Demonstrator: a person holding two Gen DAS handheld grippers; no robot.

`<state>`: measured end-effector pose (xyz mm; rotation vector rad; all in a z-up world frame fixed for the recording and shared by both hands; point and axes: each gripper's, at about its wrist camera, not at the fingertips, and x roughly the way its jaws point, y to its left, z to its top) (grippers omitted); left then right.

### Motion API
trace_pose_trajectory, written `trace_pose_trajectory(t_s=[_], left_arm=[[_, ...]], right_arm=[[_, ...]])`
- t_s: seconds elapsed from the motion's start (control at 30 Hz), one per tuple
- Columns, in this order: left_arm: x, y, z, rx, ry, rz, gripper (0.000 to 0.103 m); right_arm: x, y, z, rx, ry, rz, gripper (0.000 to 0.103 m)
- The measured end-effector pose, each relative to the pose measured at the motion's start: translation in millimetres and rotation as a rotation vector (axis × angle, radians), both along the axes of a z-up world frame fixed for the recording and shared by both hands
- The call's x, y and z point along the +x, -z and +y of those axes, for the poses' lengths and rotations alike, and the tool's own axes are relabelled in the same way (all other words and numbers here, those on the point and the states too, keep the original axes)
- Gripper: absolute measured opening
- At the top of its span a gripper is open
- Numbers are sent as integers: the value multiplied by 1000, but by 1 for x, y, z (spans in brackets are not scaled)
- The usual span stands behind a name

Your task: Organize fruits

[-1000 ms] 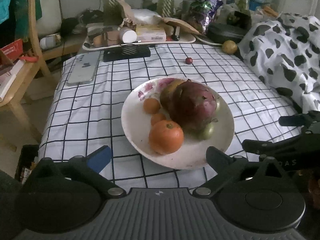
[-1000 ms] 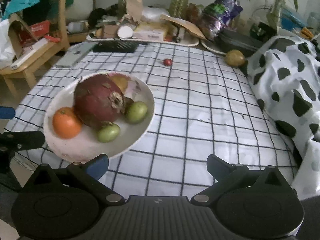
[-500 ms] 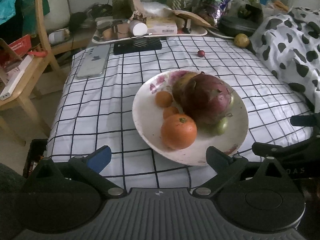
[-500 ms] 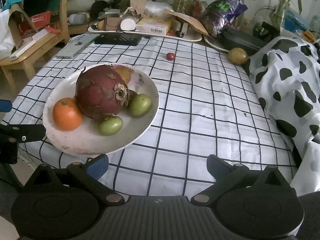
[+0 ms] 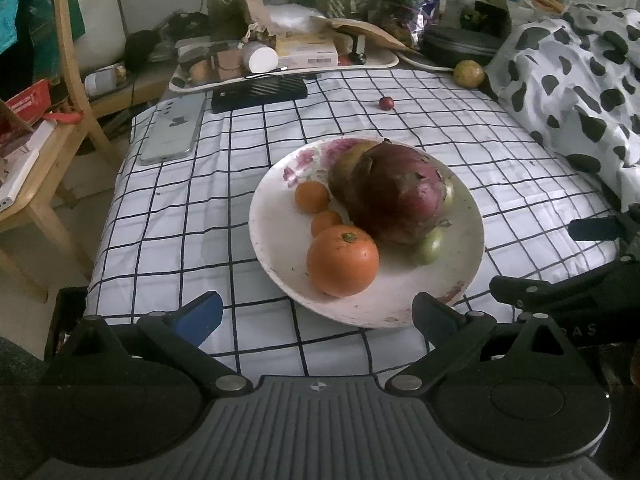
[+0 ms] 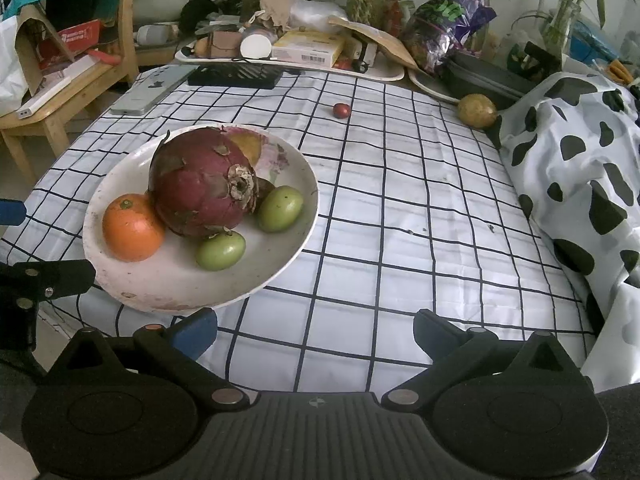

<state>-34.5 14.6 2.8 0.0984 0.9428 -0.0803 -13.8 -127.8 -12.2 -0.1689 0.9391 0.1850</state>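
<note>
A white floral plate (image 5: pixel 276 240) (image 6: pixel 280 168) sits on the checked cloth. It holds a large red dragon fruit (image 5: pixel 396 196) (image 6: pixel 200 188), an orange (image 5: pixel 342 260) (image 6: pixel 132 228), two small oranges (image 5: pixel 312 196), two green fruits (image 6: pixel 280 208) and a brownish fruit behind. A small red fruit (image 5: pixel 386 103) (image 6: pixel 341 110) and a yellow-brown fruit (image 5: pixel 469 73) (image 6: pixel 477 110) lie loose farther back. My left gripper (image 5: pixel 316 312) is open and empty before the plate's near rim. My right gripper (image 6: pixel 316 326) is open and empty, right of the plate.
A cluttered tray (image 6: pixel 384 72) with boxes, a black grille (image 5: pixel 260 94) and a silver phone (image 5: pixel 172 130) lie at the table's far side. A cow-print blanket (image 6: pixel 580 152) lies on the right. A wooden chair (image 5: pixel 48 132) stands left.
Both grippers have drawn back and risen a little, so the plate sits farther ahead in each view. Nothing on the table has moved.
</note>
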Motion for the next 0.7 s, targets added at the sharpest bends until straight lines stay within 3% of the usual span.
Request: trace_pose_trajectory(t_s=[0.7], left_arm=[[2,2,0,25,-25,19,103]], right_arm=[[0,0,-1,1,1,0,103]])
